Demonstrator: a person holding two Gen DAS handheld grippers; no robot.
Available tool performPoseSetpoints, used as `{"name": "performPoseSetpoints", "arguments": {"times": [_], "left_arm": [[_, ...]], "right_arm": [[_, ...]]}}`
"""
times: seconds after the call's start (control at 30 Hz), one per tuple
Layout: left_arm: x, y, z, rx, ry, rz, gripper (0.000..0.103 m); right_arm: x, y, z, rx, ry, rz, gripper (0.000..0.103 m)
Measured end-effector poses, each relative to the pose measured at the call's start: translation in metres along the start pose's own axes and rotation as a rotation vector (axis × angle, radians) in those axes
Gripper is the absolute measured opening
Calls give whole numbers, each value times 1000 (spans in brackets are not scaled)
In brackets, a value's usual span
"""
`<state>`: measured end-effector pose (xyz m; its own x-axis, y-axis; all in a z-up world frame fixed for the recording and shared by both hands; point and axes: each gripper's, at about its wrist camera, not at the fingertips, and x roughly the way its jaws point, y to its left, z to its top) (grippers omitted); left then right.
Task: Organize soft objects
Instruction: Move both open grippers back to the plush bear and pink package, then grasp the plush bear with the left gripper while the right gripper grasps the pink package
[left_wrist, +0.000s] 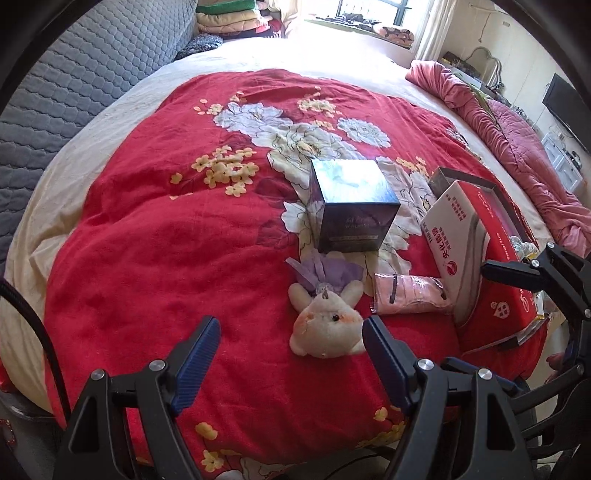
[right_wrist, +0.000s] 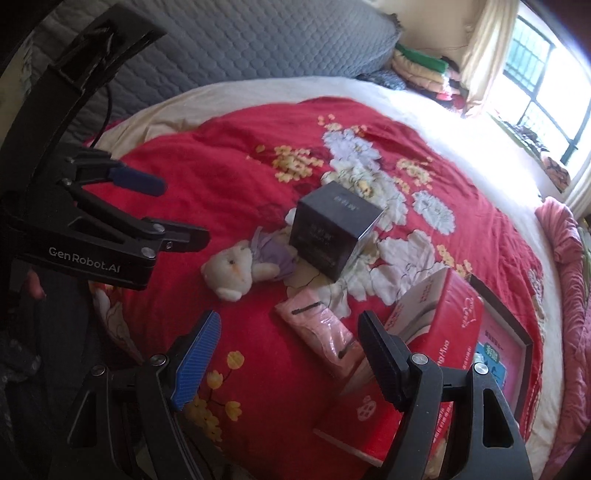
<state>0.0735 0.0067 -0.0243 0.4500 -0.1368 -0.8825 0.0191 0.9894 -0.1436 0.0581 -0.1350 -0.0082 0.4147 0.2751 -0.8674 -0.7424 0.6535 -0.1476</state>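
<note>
A white plush bear (left_wrist: 325, 325) (right_wrist: 236, 269) in a purple dress lies on the red floral blanket (left_wrist: 147, 240) (right_wrist: 221, 166). Beside it lies a pink soft packet (left_wrist: 410, 295) (right_wrist: 317, 326) in clear wrap. My left gripper (left_wrist: 291, 323) (right_wrist: 183, 210) hovers open just in front of the bear, whose head is close to the right finger. My right gripper (right_wrist: 290, 317) (left_wrist: 465, 315) is open over the near end of the pink packet, with nothing between its pads.
A dark cube box (left_wrist: 351, 210) (right_wrist: 332, 236) stands just behind the bear. A red carton (left_wrist: 495, 291) (right_wrist: 443, 332) with a raised white flap sits right of the packet. A pink quilt (left_wrist: 517, 147) lines the right bed edge, a grey quilted headboard (left_wrist: 92, 74) the left.
</note>
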Motion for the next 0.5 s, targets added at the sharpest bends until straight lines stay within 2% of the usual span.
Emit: {"name": "performPoseSetpoints", "arguments": {"times": [0.17, 0.3, 0.5], "left_arm": [[22, -5, 6, -3, 35, -36, 79], [40, -3, 13, -40, 75, -98, 79], [72, 2, 16, -56, 147, -93, 80]], "right_arm": [[33, -16, 2, -47, 97, 4, 78], [53, -29, 7, -94, 178, 21, 78], [76, -32, 14, -200, 289, 49, 78]]}}
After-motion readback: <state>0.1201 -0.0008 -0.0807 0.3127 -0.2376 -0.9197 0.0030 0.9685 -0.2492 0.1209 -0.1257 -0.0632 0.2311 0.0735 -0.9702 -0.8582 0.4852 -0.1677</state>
